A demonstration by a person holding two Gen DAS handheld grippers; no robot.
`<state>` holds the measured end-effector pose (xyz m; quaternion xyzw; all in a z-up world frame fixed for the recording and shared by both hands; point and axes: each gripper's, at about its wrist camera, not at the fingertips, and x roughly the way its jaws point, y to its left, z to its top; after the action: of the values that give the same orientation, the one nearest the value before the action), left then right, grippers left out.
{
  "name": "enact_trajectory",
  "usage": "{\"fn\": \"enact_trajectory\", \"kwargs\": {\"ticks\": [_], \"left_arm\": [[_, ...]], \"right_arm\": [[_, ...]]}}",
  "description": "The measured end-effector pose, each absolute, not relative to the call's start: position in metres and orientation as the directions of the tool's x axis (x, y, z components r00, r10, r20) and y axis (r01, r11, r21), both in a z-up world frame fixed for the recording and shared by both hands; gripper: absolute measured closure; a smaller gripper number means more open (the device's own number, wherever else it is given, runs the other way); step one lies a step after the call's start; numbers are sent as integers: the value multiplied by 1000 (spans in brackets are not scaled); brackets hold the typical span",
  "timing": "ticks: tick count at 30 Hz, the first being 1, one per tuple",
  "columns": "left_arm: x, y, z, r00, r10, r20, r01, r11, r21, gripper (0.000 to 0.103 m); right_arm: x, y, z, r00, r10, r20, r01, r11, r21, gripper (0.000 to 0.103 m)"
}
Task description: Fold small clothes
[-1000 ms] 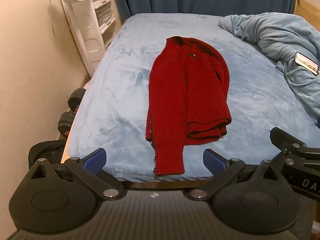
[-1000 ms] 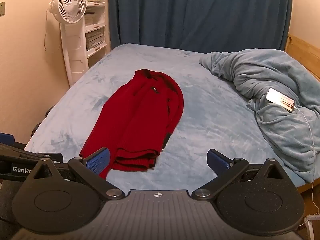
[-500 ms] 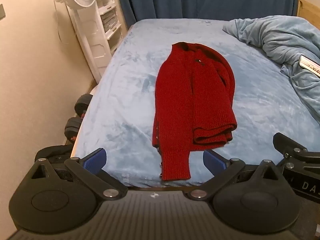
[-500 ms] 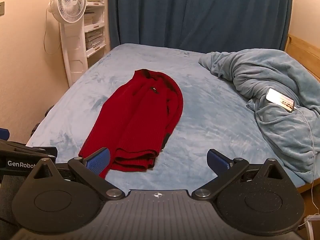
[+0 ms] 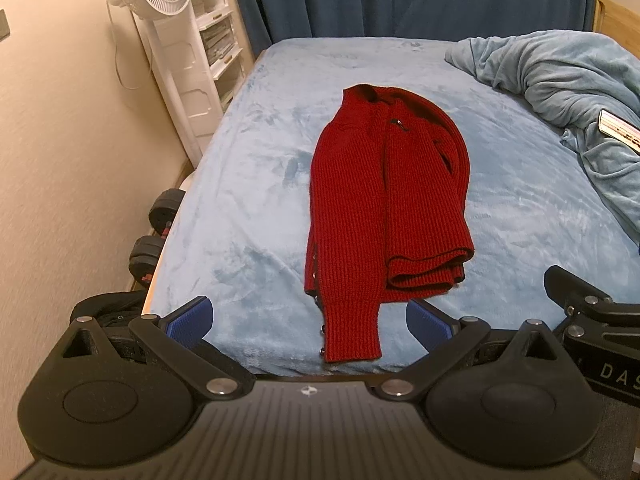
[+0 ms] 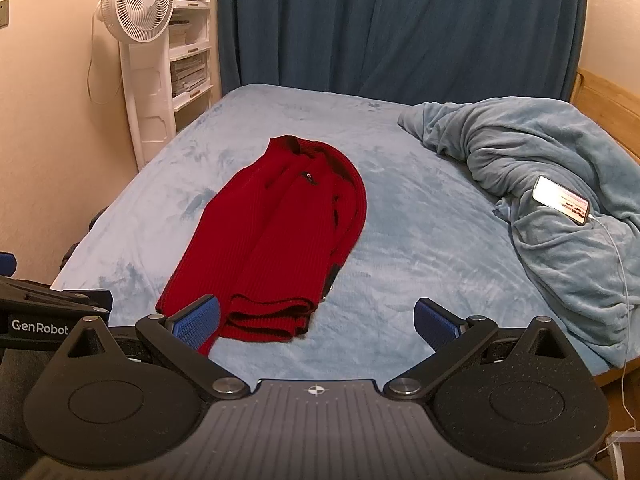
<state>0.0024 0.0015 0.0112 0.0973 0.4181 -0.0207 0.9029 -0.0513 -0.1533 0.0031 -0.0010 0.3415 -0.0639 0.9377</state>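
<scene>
Garment: a red knitted cardigan (image 5: 384, 200) lies on the bed (image 5: 248, 216), folded lengthwise into a long narrow shape, collar toward the far end.
Near end of garment: one ribbed part reaches the bed's near edge, with small dark buttons along its left side; beside it to the right, the layered folded edge stops short of that edge.
Same garment, right wrist view: the red knitted cardigan (image 6: 276, 248) runs diagonally, its near end just past the left blue fingertip.
Left gripper (image 5: 308, 320): jaws spread wide, nothing between the blue pads; it hovers at the near edge of the bed, with the garment's ribbed end framed between its fingers and not touched.
Right gripper (image 6: 318, 320): jaws likewise spread wide and empty, held over the near edge of the bed, to the right of the garment.
Bed cover: pale blue plush.
Duvet (image 6: 540, 184): bunched on the right side of the bed, well apart from the garment.
Phone (image 6: 562, 199): lies on the duvet, screen lit, a white cable leading off its end.
Surroundings: white fan (image 6: 134, 4) by the left wall, dark blue curtain (image 6: 400, 28) behind the bed.
</scene>
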Motion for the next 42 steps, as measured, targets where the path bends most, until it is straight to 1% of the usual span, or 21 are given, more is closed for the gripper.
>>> {"fn": "enact_trajectory", "kwargs": {"ticks": [42], "left_arm": [[1,-1,9,647,39,-762,123,980,155,0]], "right_arm": [[-55,-155,-1,757,-130,-641,122,991,-57,1]]}}
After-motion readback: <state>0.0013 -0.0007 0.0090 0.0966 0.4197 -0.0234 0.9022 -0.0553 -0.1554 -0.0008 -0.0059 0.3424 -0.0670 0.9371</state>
